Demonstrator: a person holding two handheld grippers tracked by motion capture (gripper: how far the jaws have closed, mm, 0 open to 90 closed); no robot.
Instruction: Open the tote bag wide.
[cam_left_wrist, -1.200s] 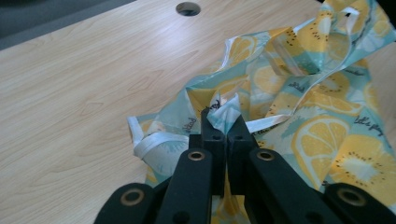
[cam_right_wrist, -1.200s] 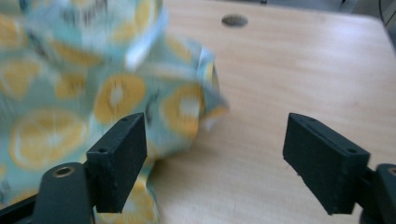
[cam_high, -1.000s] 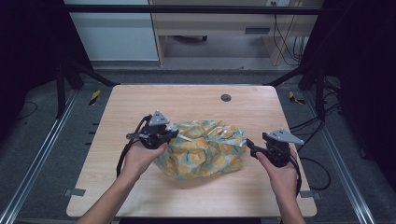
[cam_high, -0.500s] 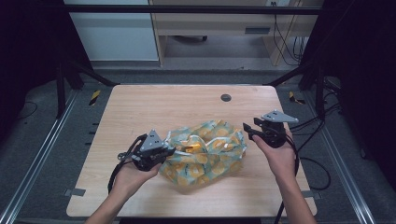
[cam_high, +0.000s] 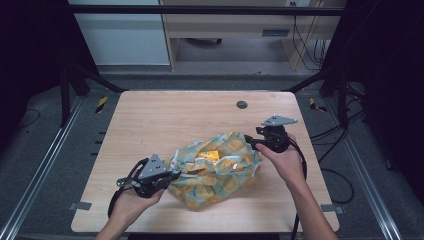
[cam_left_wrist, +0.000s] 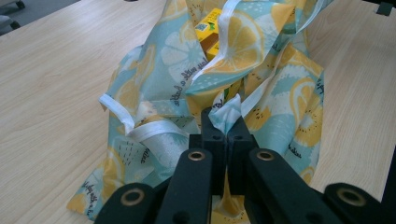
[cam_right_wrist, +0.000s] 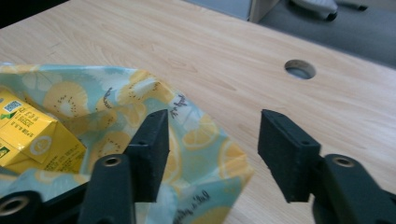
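A fabric bag (cam_high: 220, 172) printed with lemon slices lies crumpled at the middle of the wooden table (cam_high: 165, 120). A yellow carton (cam_high: 210, 156) peeks from its open top. My left gripper (cam_high: 174, 175) is at the bag's near left end, shut on a fold of its cloth (cam_left_wrist: 227, 112). White straps (cam_left_wrist: 152, 133) lie loose over the bag (cam_left_wrist: 177, 79) just ahead, and the carton (cam_left_wrist: 210, 25) shows farther in. My right gripper (cam_high: 249, 141) is open at the bag's far right corner. The bag's rim (cam_right_wrist: 212, 158) lies under its (cam_right_wrist: 214, 140) spread jaws, with the carton (cam_right_wrist: 32, 135) to the left.
A round cable hole (cam_high: 242, 105) (cam_right_wrist: 300, 69) sits in the table beyond the bag. Both forearms come in from the near edge. Cables trail from each gripper, and floor, metal frame legs and a cabinet surround the table.
My left gripper pulled the held cloth toward the near edge and the bag shifted with it. My right gripper moved away from the person and in toward the bag's far right corner.
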